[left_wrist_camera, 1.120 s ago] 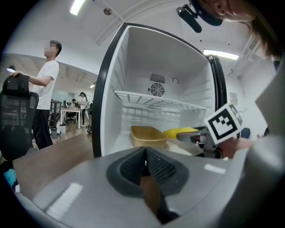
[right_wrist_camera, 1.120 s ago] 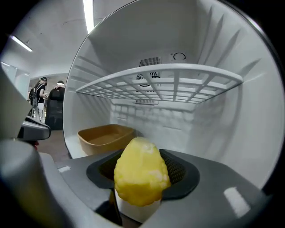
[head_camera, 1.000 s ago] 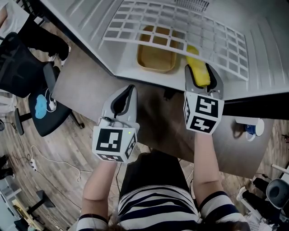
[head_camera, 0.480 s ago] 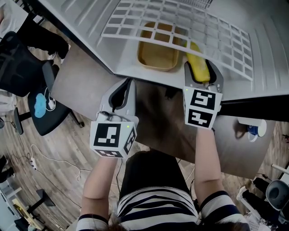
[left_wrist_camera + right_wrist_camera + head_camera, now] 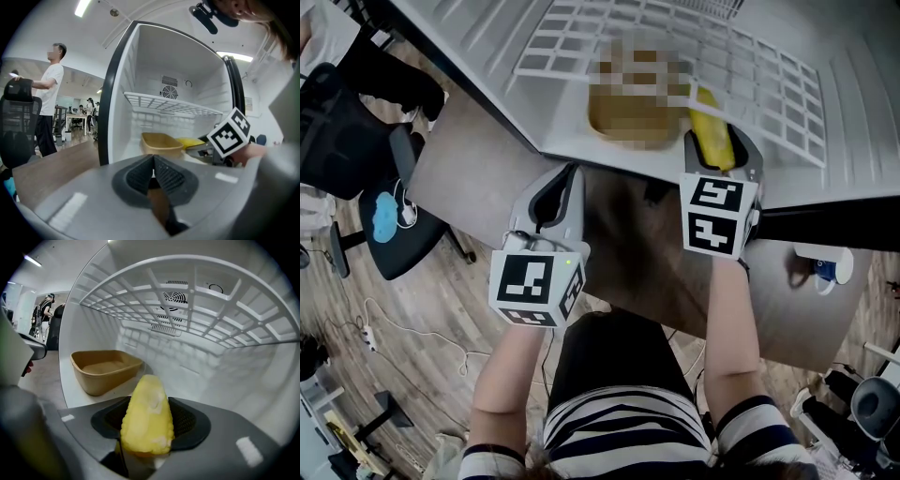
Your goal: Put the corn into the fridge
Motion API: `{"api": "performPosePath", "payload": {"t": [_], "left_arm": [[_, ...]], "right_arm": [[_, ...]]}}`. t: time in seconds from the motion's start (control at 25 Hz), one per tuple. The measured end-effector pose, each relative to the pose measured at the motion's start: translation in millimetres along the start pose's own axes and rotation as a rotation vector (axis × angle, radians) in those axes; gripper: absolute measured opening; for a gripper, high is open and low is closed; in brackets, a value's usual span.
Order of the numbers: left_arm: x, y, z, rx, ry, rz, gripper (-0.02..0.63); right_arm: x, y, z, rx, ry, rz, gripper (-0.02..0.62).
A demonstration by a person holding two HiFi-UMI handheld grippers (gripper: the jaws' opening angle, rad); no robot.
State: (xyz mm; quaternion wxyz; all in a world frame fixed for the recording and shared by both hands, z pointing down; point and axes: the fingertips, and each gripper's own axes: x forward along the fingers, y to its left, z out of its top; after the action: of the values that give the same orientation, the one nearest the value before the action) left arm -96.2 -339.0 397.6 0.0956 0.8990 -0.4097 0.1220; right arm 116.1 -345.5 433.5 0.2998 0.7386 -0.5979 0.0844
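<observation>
A yellow corn cob (image 5: 146, 420) sits clamped between the jaws of my right gripper (image 5: 147, 425), its tip pointing into the open white fridge (image 5: 225, 380). In the head view the corn (image 5: 711, 141) reaches over the fridge floor under the wire shelf (image 5: 675, 56), and the right gripper (image 5: 719, 155) is at the fridge's front edge. My left gripper (image 5: 555, 202) hangs outside the fridge, lower left, shut with nothing between its pads (image 5: 154, 174). The left gripper view shows the corn (image 5: 191, 142) beside the tan tray.
A tan tray (image 5: 105, 369) rests on the fridge floor left of the corn. A white wire shelf (image 5: 187, 305) spans the fridge above. A black office chair (image 5: 356, 150) stands at the left, a person (image 5: 49, 93) behind it. A grey table (image 5: 797, 309) with a small cup is at the right.
The right gripper has carried the corn slightly farther into the fridge. The left gripper has barely moved.
</observation>
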Motion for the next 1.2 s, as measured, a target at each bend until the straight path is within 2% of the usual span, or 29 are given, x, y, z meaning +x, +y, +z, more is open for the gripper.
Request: {"api": "performPosePath", "payload": {"t": [0.2, 0.56, 0.72, 1.04, 1.2], "left_arm": [[-5.1, -0.4, 2.4, -0.004, 0.001, 0.001, 0.0], [-25.5, -0.8, 16.7, -0.023, -0.024, 0.014, 0.0], [-38.6, -0.1, 22.0, -0.046, -0.036, 0.026, 0.0], [-64.5, 0.7, 33.4, -0.11, -0.066, 0.053, 0.0], [-76.6, 0.9, 38.6, -0.116, -0.074, 0.058, 0.0]], "right_arm": [[-4.4, -0.5, 4.9, -0.01, -0.012, 0.005, 0.262], [-37.8, -1.5, 8.6, 0.052, -0.048, 0.012, 0.264], [-58.2, -0.3, 10.8, 0.084, -0.067, 0.041, 0.261], [-100.0, 9.8, 18.9, 0.157, -0.112, 0.111, 0.218], [-118.5, 16.9, 21.0, 0.174, -0.126, 0.139, 0.199]]}}
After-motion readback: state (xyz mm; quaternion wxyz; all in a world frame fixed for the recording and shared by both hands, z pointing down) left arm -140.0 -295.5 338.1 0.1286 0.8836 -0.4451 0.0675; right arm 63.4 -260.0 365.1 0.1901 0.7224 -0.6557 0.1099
